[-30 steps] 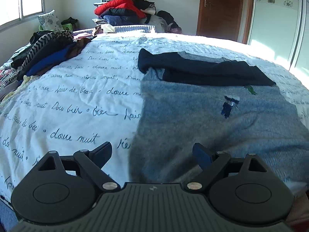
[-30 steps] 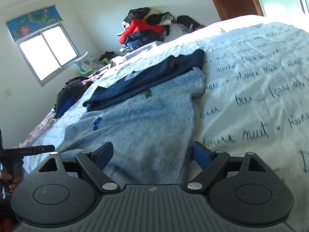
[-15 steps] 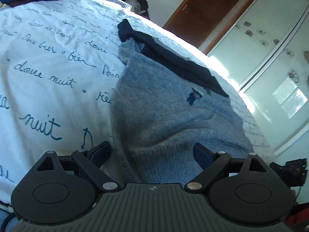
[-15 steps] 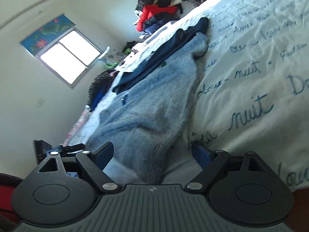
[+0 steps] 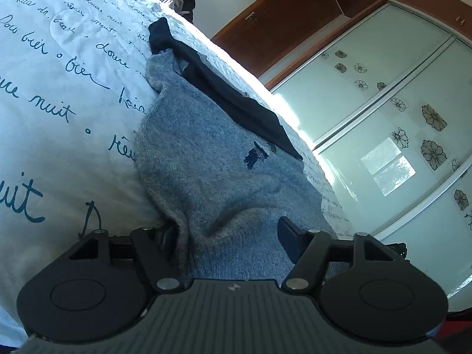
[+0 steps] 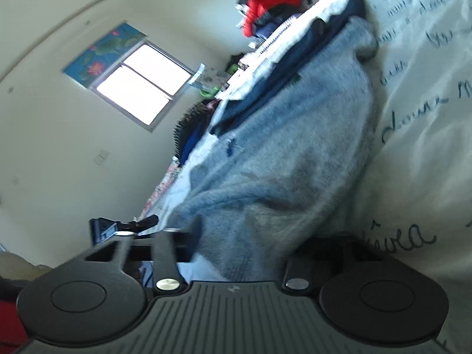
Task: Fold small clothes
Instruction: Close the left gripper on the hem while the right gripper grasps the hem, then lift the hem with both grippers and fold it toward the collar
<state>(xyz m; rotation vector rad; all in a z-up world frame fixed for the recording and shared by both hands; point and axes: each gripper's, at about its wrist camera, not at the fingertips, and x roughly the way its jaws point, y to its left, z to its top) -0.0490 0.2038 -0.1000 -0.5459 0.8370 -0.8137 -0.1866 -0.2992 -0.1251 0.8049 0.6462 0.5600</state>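
Observation:
A small grey-blue knit sweater (image 5: 224, 159) with dark navy sleeves (image 5: 230, 100) folded across its top lies on a white bedspread (image 5: 59, 94) printed with script. My left gripper (image 5: 230, 236) is open, its jaws straddling the sweater's hem at the near left corner. In the right wrist view the sweater (image 6: 295, 153) runs up the frame, and my right gripper (image 6: 250, 242) is open around the hem's other corner; cloth covers its right finger. The hem bunches between both pairs of fingers.
A pile of clothes with a red jacket (image 6: 265, 3) sits beyond the bed's far end. A window (image 6: 141, 82) is on the left wall. A mirrored wardrobe (image 5: 398, 118) and a wooden door (image 5: 277, 20) stand past the bed's right side.
Both grippers dropped to the near bed edge and rolled sideways. The sweater hem, which lay flat, now bunches between the jaws. The jaws have narrowed slightly.

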